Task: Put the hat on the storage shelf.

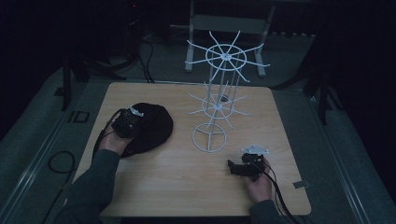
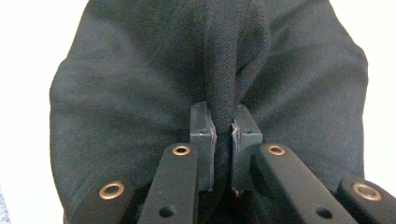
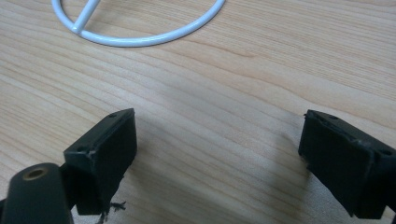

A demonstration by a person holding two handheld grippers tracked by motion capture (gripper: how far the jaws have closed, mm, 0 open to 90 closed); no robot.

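Black cloth cap (image 1: 149, 127) is lying on the wooden table (image 1: 177, 172), at about nine o'clock from the white wire rack (image 1: 219, 100) and near the table's left edge. In the left gripper view the cap (image 2: 140, 93) is bunching into a raised fold that runs straight up from my tool.

My left gripper (image 2: 223, 135) is pinching that fold: the two black jaws are standing almost together with the ridge of cloth pressed between their pads. From above, the left gripper (image 1: 127, 122) is sitting over the cap's nine o'clock side, my hand behind it.

My right gripper (image 3: 217, 149) is resting spread wide over bare wood, nothing between the jaws. In the high view it (image 1: 240, 167) is lying at about five o'clock from the rack's base, well apart from the cap.

The rack's round base ring (image 3: 140, 28) is showing at twelve o'clock in the right gripper view, flat on the table.
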